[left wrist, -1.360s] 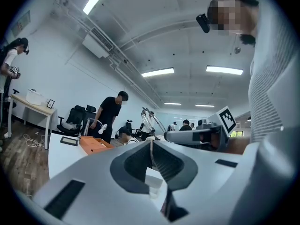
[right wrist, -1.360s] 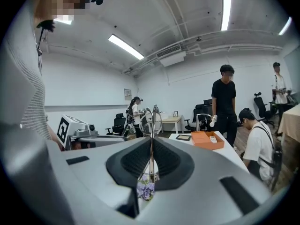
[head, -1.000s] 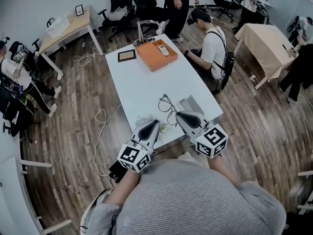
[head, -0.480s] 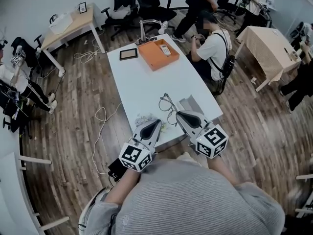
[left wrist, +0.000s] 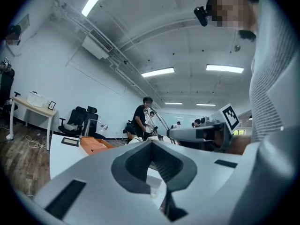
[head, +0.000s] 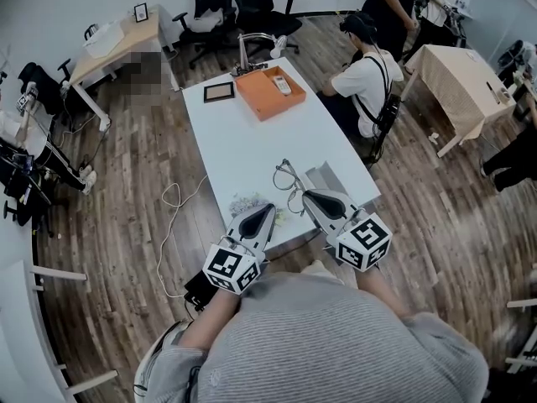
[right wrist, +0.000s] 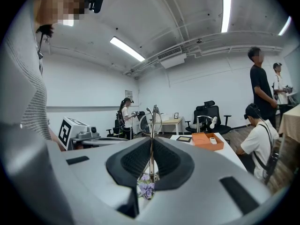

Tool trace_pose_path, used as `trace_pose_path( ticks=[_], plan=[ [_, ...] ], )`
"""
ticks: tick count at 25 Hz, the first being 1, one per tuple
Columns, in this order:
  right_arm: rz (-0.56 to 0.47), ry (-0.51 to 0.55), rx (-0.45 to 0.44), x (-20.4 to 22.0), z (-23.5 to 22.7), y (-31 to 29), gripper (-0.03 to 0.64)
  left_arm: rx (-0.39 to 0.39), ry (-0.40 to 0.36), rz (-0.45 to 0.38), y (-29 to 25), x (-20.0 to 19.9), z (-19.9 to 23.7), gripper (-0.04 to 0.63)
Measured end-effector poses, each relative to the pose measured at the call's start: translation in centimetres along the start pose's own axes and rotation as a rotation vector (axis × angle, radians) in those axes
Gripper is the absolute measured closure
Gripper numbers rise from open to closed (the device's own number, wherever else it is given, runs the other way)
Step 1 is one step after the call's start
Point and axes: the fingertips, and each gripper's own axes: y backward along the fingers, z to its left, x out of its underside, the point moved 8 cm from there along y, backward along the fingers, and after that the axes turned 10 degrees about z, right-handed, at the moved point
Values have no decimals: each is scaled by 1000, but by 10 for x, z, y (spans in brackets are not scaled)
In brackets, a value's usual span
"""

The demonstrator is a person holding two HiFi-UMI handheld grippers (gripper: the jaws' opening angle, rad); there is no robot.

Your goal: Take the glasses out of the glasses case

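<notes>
glasses point(head: 288, 183) pinched in right tongs point(head: 304, 197), square-marker cube point(head: 363, 242) behind.

I wear a grey, finely striped top point(head: 336, 342), and my left gripper point(head: 268, 211) and right gripper point(head: 305, 196) are pale grey shells with black ribbed pads point(right wrist: 136, 161) and black-and-white marker cubes point(head: 363, 242).

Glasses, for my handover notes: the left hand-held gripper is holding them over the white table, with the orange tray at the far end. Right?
Wrong hand. The right hand-held gripper is shut on the glasses, as the right gripper view shows; the left hand-held gripper holds nothing. The rest stands: over the white table, orange tray at the far end.
</notes>
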Motion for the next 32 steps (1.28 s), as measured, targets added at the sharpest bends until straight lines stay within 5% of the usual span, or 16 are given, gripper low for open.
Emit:
trace_pose_path(
  ticks=[32],
  plan=[
    [4, -5, 14, 1, -5, 2, 591, 25, 12, 3, -5, 1, 0, 583]
  ],
)
